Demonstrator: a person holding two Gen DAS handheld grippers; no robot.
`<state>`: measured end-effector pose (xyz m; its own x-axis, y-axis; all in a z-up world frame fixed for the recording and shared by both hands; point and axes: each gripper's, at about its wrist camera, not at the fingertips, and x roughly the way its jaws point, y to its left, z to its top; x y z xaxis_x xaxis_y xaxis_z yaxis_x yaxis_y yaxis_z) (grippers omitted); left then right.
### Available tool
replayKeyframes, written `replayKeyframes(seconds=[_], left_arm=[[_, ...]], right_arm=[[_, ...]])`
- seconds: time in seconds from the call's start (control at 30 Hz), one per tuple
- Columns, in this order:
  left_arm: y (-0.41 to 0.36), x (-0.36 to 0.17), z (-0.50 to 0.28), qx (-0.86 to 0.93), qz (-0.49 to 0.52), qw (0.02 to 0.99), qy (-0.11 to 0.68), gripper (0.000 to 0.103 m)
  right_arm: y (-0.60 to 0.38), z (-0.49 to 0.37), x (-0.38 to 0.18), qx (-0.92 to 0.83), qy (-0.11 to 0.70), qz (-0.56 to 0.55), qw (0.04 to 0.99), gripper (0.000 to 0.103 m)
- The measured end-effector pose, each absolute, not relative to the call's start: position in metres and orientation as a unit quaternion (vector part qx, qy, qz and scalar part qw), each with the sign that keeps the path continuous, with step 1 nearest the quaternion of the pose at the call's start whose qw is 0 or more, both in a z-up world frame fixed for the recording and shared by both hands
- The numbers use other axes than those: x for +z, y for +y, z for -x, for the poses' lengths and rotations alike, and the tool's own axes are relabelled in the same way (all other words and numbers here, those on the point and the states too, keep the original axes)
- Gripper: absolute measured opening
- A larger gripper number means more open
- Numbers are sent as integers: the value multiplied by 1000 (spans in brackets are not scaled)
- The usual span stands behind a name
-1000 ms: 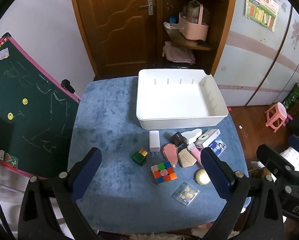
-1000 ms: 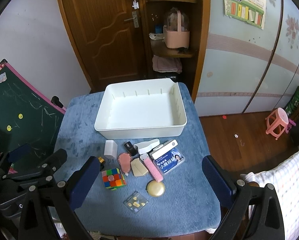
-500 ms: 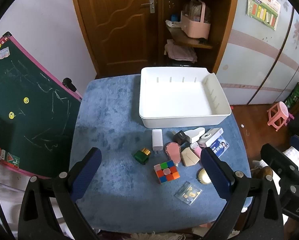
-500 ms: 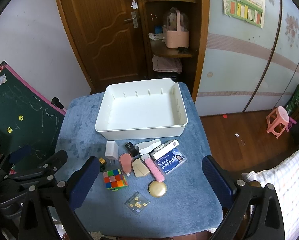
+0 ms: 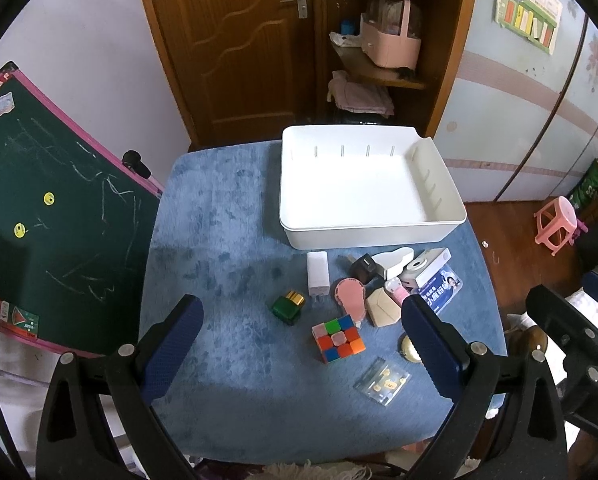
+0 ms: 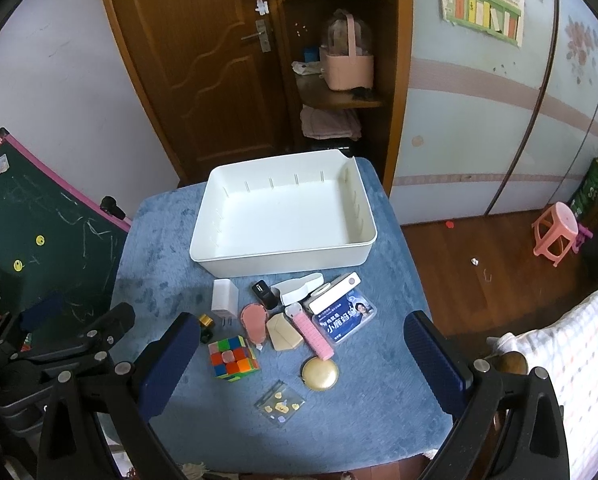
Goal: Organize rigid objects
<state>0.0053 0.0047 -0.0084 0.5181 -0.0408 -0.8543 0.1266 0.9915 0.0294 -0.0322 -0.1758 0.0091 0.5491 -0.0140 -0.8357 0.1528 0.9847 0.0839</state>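
Hovering high over the near edge of the blue-covered table, both tools hang wide open and empty: the left gripper above the near-left part, the right gripper above the near-right. Nothing is picked yet, and the white bin at the far edge sits bare inside. The clutter lies in a tight cluster between bin and near edge: a white charger, a colour cube, a gold round compact, a pink bar and a blue card. My call: start with the loners, the cube or the compact, since they stand apart from their neighbours; come straight down, jaws square to the cube's flat sides. The middle pieces touch one another, so a careless close could drag a neighbour. Writing? The card shows white Chinese characters, seemingly "小鹿妈妈"; the wall poster is too small to read.
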Motion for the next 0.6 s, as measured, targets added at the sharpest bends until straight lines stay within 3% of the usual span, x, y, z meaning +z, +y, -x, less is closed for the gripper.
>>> replayKeyframes(seconds=[0.6], left_arm=[[9, -20, -18, -63, -53, 859, 506, 100]], right_arm=[[-171, 29, -5, -63, 489, -87, 866, 102]])
